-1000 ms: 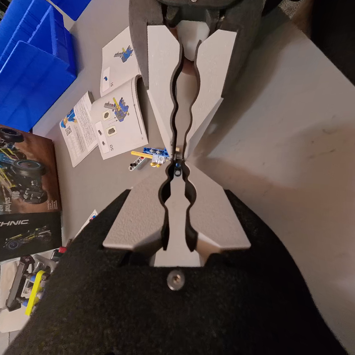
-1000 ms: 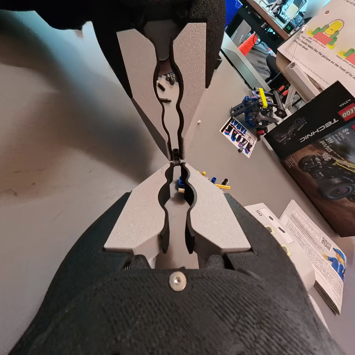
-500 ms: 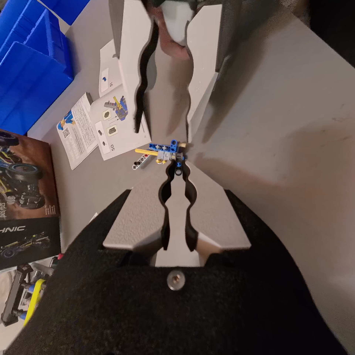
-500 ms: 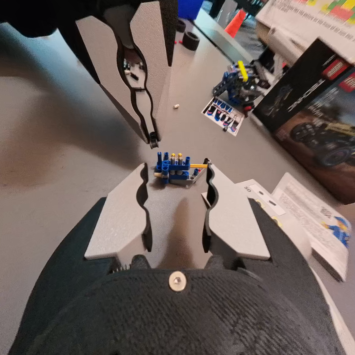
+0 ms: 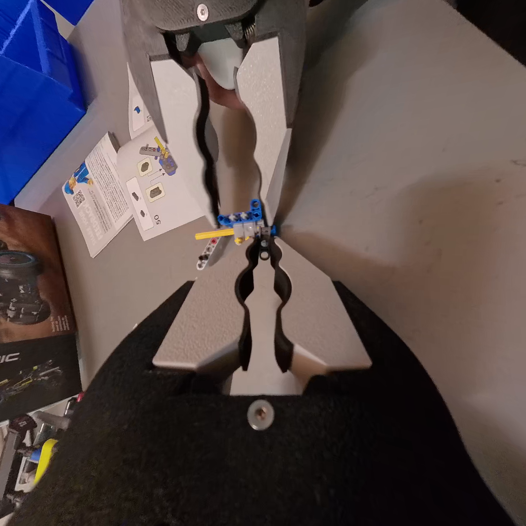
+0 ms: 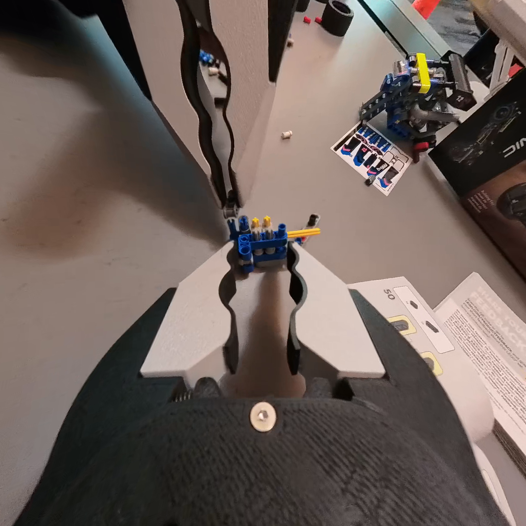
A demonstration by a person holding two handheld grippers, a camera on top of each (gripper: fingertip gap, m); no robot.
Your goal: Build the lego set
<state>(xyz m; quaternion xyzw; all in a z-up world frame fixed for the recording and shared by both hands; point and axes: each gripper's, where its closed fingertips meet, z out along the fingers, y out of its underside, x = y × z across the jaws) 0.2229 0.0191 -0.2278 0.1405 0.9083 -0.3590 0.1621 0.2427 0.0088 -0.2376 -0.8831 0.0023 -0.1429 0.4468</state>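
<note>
The left hand-held gripper (image 5: 263, 242) is pinched narrow on a small black connector (image 5: 264, 250), tip touching the end of the blue sub-assembly (image 6: 260, 247) on the counter (image 6: 85, 256). The right hand-held gripper (image 6: 260, 260) brackets it approx. half-open; can't tell if clamped. The assembly's long axis, yellow axle (image 6: 303, 233) incl., runs crosswise to both; the left is nearer that end, so the push likely goes along it.
</note>
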